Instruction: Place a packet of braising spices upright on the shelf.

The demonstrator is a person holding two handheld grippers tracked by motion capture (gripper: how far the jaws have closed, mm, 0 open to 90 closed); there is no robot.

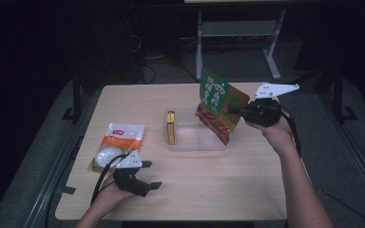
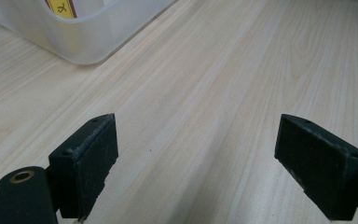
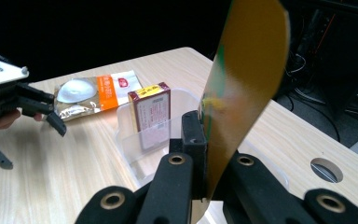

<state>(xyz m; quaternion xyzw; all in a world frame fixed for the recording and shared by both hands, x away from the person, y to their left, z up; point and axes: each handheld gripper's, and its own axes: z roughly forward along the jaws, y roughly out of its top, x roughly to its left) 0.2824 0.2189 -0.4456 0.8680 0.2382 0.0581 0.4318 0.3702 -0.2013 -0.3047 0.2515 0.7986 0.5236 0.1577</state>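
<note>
Above the clear plastic bin (image 1: 197, 142) at the middle of the desk (image 1: 228, 190), the right gripper (image 1: 235, 111) holds a green and orange snack bag (image 1: 220, 105) — its jaws are closed on the bag's edge, and the bag hangs tilted with its lower corner over the right part of the bin. I judge that the step in hand is putting this bag into the bin. The next move calls for lowering it into the free space on the right and then opening the jaws; the bag is wide, so it may need to be turned to pass between the walls.

A small yellow box (image 1: 170, 127) already stands upright against the left wall of the bin, well apart from the bag, so the middle and right part are free. The bin's near rim and right wall are the edges to watch, because the bag's corner could catch there.

The left gripper (image 1: 148, 175) rests low near the front left of the desk, jaws wide open and holding nothing. Just beside it lies a white and orange food packet (image 1: 120, 145) flat on the desk, probably the next thing to take. Between this gripper and the bin the wood is bare — enough room for moving.
</note>
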